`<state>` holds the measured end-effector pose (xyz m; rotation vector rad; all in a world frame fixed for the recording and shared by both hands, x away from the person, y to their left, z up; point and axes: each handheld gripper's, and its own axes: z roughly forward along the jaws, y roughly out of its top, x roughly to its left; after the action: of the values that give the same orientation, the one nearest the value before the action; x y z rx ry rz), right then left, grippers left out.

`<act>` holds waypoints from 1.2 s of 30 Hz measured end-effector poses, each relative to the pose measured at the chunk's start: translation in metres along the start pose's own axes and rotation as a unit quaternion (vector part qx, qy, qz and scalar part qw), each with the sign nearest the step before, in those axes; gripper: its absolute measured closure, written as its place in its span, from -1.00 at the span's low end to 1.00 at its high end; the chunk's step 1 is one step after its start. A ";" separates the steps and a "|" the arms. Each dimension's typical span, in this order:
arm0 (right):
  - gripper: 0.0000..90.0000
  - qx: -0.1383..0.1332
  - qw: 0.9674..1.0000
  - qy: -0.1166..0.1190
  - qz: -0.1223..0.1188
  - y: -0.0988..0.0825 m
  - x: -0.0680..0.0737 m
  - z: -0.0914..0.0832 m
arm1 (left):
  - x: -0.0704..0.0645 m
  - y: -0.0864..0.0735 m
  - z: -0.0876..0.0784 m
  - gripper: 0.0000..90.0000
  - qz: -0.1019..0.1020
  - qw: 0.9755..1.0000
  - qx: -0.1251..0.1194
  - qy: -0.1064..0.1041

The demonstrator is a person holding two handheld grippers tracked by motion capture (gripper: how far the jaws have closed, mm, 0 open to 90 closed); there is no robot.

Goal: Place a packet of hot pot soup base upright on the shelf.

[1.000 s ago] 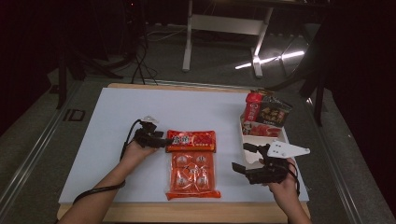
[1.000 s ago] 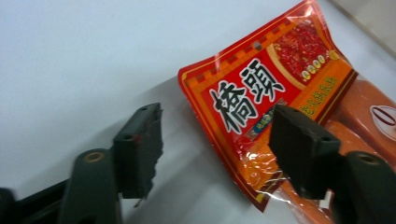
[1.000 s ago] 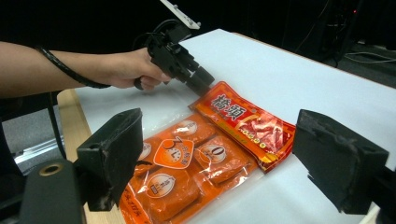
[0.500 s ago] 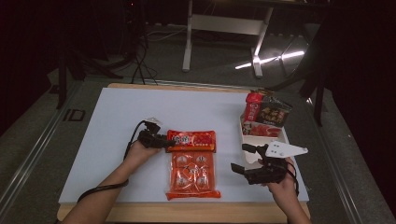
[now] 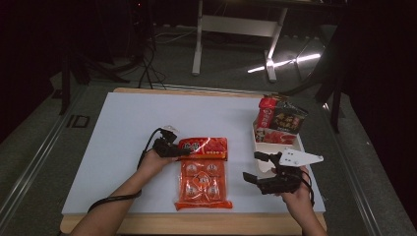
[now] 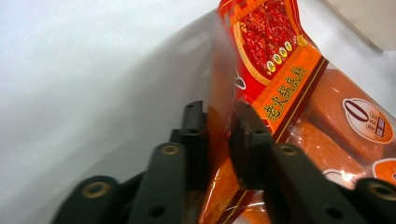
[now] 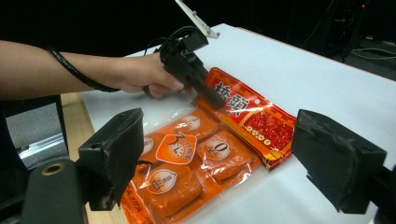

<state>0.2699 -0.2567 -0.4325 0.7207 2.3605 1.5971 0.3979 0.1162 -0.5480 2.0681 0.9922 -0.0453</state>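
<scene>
Red plastic sauce packet [image 5: 204,147] lay lengthwise left-to-right, its left end pinched by the just-closed left tool [image 5: 178,151]; right tool [image 5: 256,168] spread, well apart.

High view overhead, facing forward-down; gripper views low, close; all share red packet [image 5: 204,146].

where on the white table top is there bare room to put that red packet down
The far-left stretch of the white table top, from the left gripper to the far edge, lies bare, as does the far middle beyond the red foil packet. The near middle is crowded by the orange sachet pack; the right by the white tray of snack bags.
</scene>
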 end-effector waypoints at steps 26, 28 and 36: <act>-0.71 -0.015 1.000 -0.025 0.006 0.004 -0.001 -0.006 | -0.037 0.028 -0.039 0.99 0.064 0.997 -0.048 -0.002; -0.73 -0.018 0.999 -0.033 0.005 0.005 0.001 -0.007 | -0.041 0.031 -0.044 0.99 0.066 0.996 -0.053 -0.006; -0.76 -0.015 0.998 -0.054 -0.004 0.007 0.006 -0.006 | -0.058 0.040 -0.059 0.99 0.086 0.994 -0.064 -0.015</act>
<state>0.2646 -0.2568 -0.4229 0.7696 2.2554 1.5470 0.3671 0.1066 -0.4623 2.0209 0.7764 0.0739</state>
